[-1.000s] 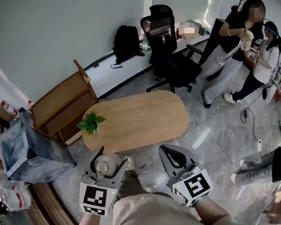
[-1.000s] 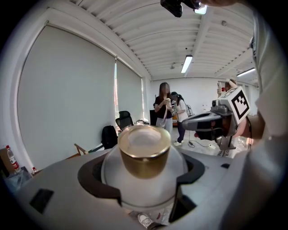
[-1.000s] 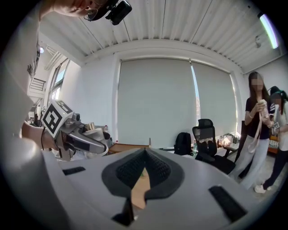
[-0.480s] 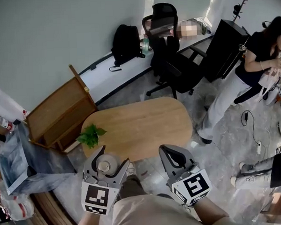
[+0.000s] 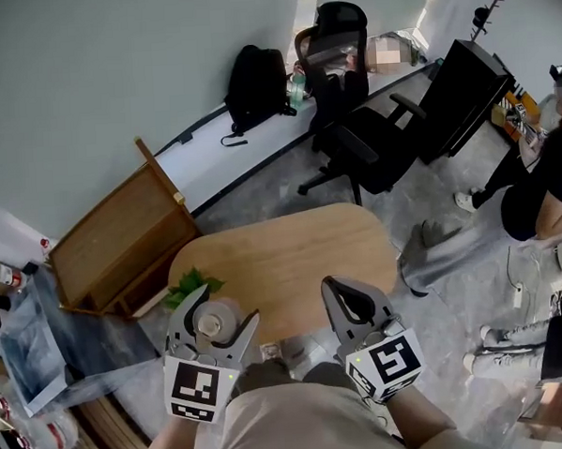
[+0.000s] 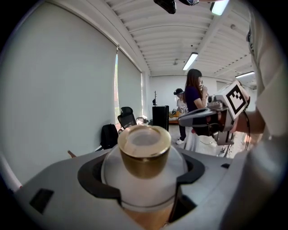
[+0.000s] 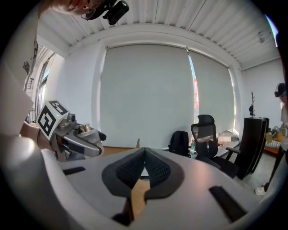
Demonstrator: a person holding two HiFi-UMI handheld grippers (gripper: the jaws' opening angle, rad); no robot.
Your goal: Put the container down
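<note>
A frosted white container point(image 5: 214, 320) with a gold-rimmed top point(image 6: 144, 150) sits upright between the jaws of my left gripper point(image 5: 212, 323), which is shut on its round body. It hangs over the near left edge of the oval wooden table point(image 5: 292, 256). My right gripper point(image 5: 346, 305) is beside it on the right, shut with nothing between its padded jaws point(image 7: 144, 168). In the right gripper view the left gripper point(image 7: 78, 137) with the container shows at the left.
A small green plant point(image 5: 192, 285) stands on the table's left end, just beyond the container. A wooden shelf unit point(image 5: 117, 237) lies tipped at the left. Black office chairs point(image 5: 366, 139) stand behind the table. A person point(image 5: 533, 196) is at the right.
The view has closed in on the table; both grippers now reach over its near edge. The container stays held in the left gripper. The person at the right has moved further right.
</note>
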